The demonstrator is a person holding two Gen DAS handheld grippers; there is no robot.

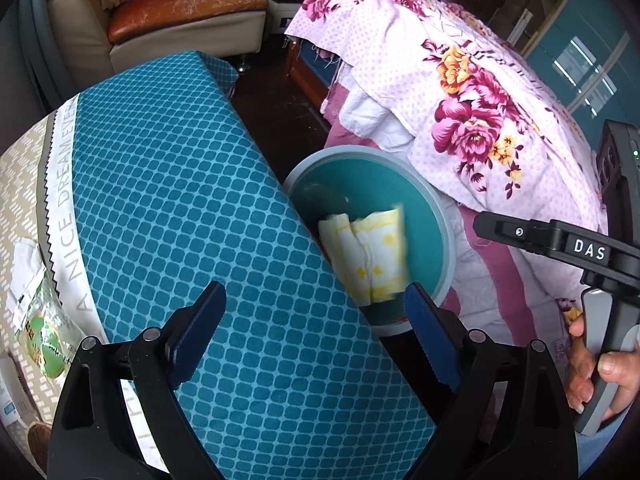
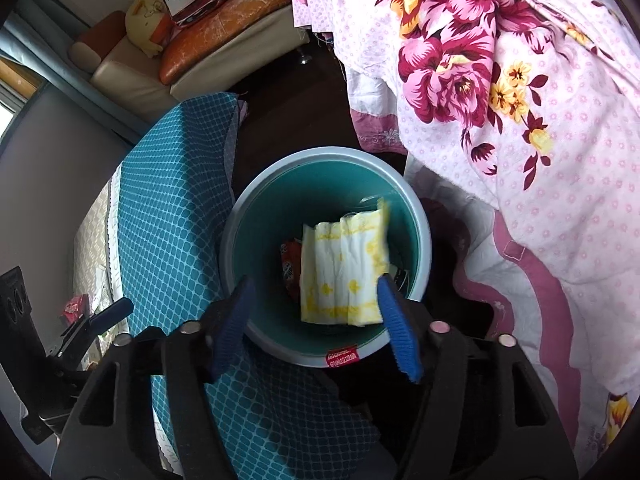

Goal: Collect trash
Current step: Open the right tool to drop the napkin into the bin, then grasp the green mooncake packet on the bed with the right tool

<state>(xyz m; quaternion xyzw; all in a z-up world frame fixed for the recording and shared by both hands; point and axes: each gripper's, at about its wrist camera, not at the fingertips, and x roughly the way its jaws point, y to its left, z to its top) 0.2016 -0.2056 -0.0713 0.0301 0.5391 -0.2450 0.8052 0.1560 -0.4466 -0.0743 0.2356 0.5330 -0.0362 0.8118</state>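
A round teal trash bin stands on the dark floor between two beds. A folded white and yellow pad, slightly blurred, hangs in the bin's mouth over a red wrapper. My right gripper is open directly above the bin; the pad lies close to its right finger, but neither pad presses on it. My left gripper is open and empty over the teal checked mattress edge, with the bin and pad just beyond it. A green packet and white paper lie on the bed at left.
A floral pink quilt hangs over the bed right of the bin. A cream sofa with orange cushions stands at the back. A red packet lies on the left bed. A hand grips the right tool's handle.
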